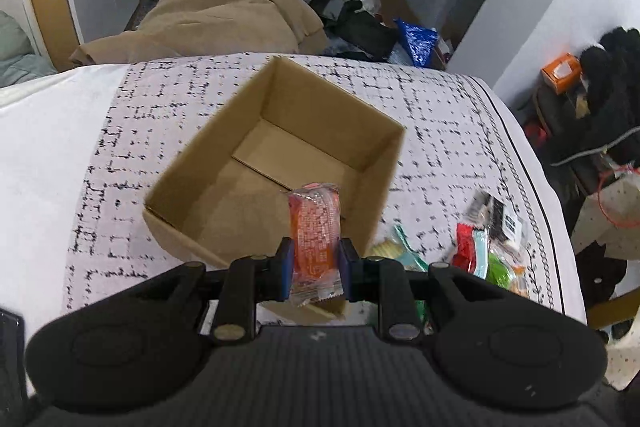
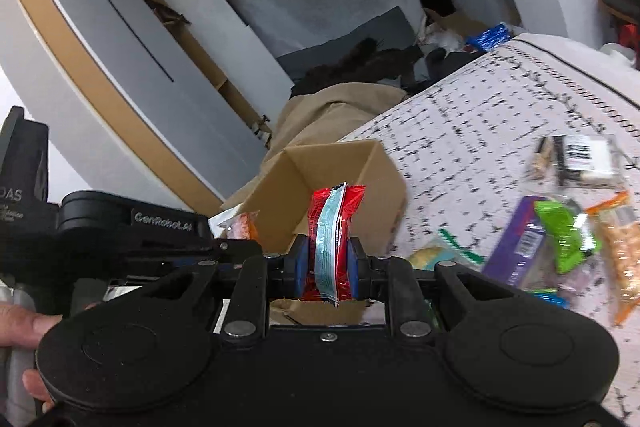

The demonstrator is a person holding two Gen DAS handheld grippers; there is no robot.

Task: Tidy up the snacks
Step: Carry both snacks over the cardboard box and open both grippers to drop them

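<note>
An open cardboard box (image 1: 224,163) sits on a white cloth with black dashes; nothing lies inside it in the left wrist view. My left gripper (image 1: 315,269) is shut on an orange snack packet (image 1: 315,227), held upright above the box's near right corner. In the right wrist view my right gripper (image 2: 327,267) is shut on a red snack packet (image 2: 340,211) with a pale blue strip, held just before the cardboard box (image 2: 384,187). The left gripper's body (image 2: 132,227) and its orange packet (image 2: 244,225) show at the left there. A pile of loose snack packets (image 1: 486,247) lies right of the box.
The pile of packets (image 2: 560,227) spreads over the cloth (image 2: 480,115) to the right. A beige blanket (image 1: 224,15) and dark clothes lie beyond the far edge. A person's fingers (image 2: 28,323) hold the handle at lower left. Cluttered shelves (image 1: 580,99) stand at the right.
</note>
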